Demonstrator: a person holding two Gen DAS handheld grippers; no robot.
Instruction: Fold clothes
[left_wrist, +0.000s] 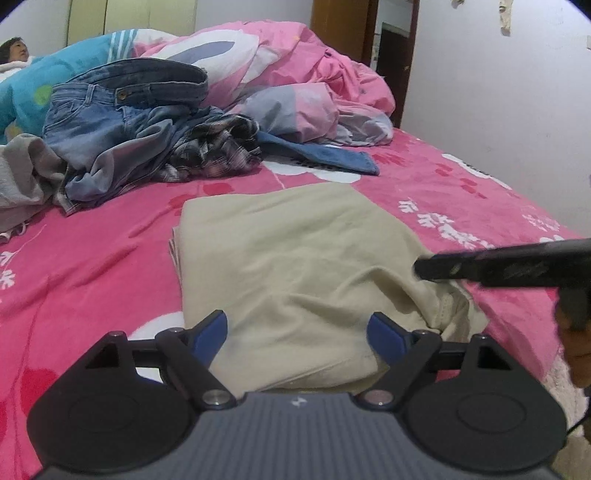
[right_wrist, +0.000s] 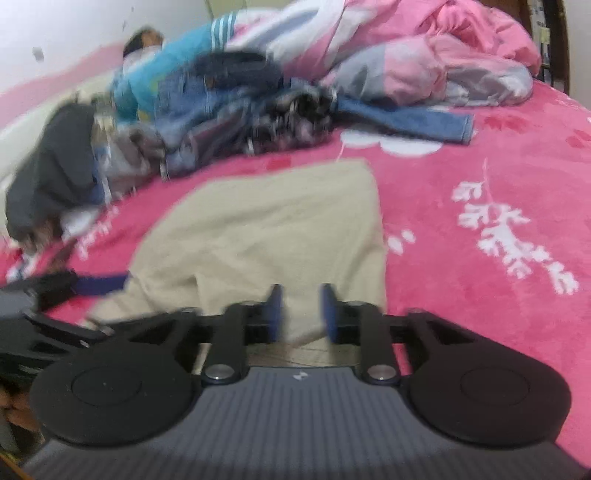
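Observation:
A folded beige garment (left_wrist: 295, 251) lies flat on the pink flowered bedspread (left_wrist: 92, 258). My left gripper (left_wrist: 297, 325) hovers over the garment's near edge, its blue pads wide apart and holding nothing. My right gripper (right_wrist: 301, 295) sits over the near right part of the same beige garment (right_wrist: 266, 221). Its jaws are partly apart and the pads are not pressing the cloth. In the left wrist view, one dark finger (left_wrist: 480, 267) of the right gripper reaches in over the garment's right edge. The right wrist view is blurred.
Behind the garment is a heap of unfolded clothes: blue jeans (left_wrist: 110, 110), a plaid shirt (left_wrist: 218, 147) and a grey piece (left_wrist: 26, 173). A pink quilt (left_wrist: 295, 66) is bunched at the back. A person (left_wrist: 14, 50) lies at the far left. A white wall (left_wrist: 498, 92) borders the bed on the right.

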